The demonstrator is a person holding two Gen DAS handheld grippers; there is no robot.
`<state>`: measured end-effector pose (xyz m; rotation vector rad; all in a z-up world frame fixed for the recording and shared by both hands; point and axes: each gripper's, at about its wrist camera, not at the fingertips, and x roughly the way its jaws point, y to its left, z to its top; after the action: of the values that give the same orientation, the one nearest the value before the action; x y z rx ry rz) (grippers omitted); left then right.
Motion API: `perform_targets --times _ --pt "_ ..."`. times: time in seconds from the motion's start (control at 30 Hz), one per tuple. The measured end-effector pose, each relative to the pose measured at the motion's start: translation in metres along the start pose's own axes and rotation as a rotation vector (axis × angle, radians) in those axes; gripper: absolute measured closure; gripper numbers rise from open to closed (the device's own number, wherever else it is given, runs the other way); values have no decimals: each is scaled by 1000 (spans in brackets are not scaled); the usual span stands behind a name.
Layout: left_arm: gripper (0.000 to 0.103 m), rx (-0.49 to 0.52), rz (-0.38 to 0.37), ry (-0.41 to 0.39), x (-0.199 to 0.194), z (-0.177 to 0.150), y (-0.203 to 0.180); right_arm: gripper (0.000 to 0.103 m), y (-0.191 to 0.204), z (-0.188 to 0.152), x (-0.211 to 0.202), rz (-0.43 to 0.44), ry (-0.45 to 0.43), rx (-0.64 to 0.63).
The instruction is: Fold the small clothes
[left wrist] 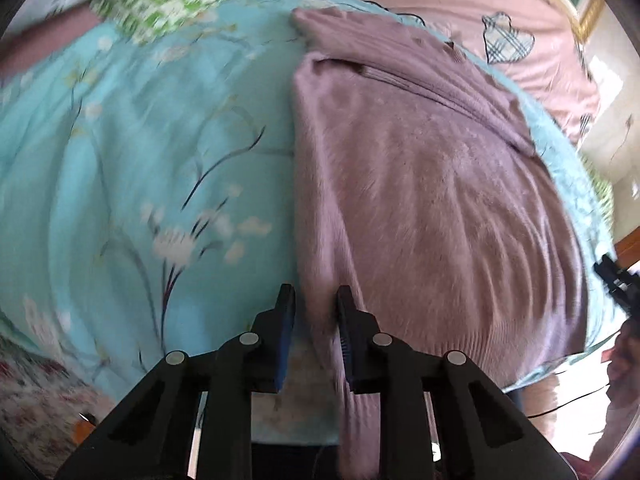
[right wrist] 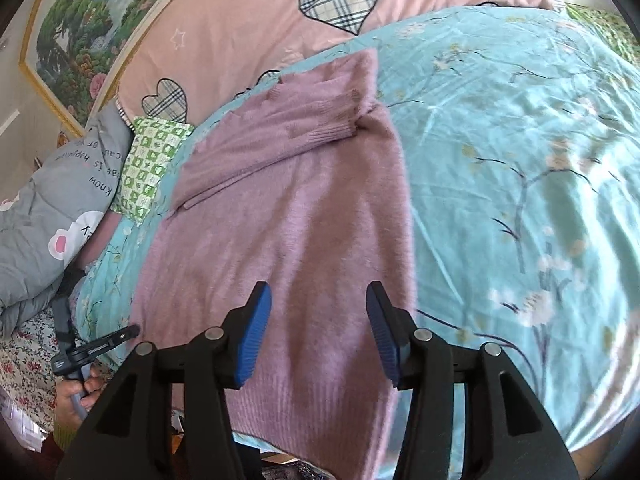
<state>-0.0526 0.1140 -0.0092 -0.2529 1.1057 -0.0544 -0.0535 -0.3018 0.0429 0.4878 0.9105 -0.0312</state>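
We saw the fuzzy mauve sweater [right wrist: 288, 208] lying flat on the teal floral quilt [right wrist: 520, 160], w/ open quilt beside it. Left gripper [left wrist: 312, 304] pinched, prob., its ribbed hem edge; right gripper [right wrist: 318, 300] hovered wide apart, empty.
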Motion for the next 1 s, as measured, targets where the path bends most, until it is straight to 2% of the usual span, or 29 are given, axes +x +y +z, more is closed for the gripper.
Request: perform_targets --times 0.07,0.17,0.23,0.33,0.53,0.6,0.67,0.7,0.73,0.77,0.8,0.93,1.0 --pt "57 -23 -33 16 1 -6 6 52 -5 -4 -1 -8 10 12" --pt "39 -41 -80 26 4 -9 5 52 -11 -12 -1 -13 31 22" --pt "35 -40 -96 34 6 -10 0 52 -16 -18 -2 -19 50 22" --pt "35 -10 -74 35 11 -16 -9 52 -23 -27 -2 -21 75 21" --pt "35 63 -25 23 15 -23 -24 52 -19 -41 9 62 127 -34" --pt "38 63 -31 25 16 -23 -24 52 -13 -42 16 117 144 -35" --pt "46 67 -36 26 17 -21 -23 55 -12 -43 25 148 151 -22" --pt "51 68 -36 26 17 -21 -22 65 -14 -44 28 151 151 -11" --pt "64 70 -35 25 17 -21 -20 81 -15 -45 31 151 155 1" --pt "85 83 -38 24 14 -21 -18 91 -18 -46 34 147 165 19" --pt "94 89 -52 27 13 -21 -17 94 -21 -47 35 151 166 28" --pt "99 120 -86 -14 -4 -27 -17 95 -22 -50 18 140 160 3" --pt "99 116 -118 -6 1 -32 -13 95 -29 -53 13 140 168 3"
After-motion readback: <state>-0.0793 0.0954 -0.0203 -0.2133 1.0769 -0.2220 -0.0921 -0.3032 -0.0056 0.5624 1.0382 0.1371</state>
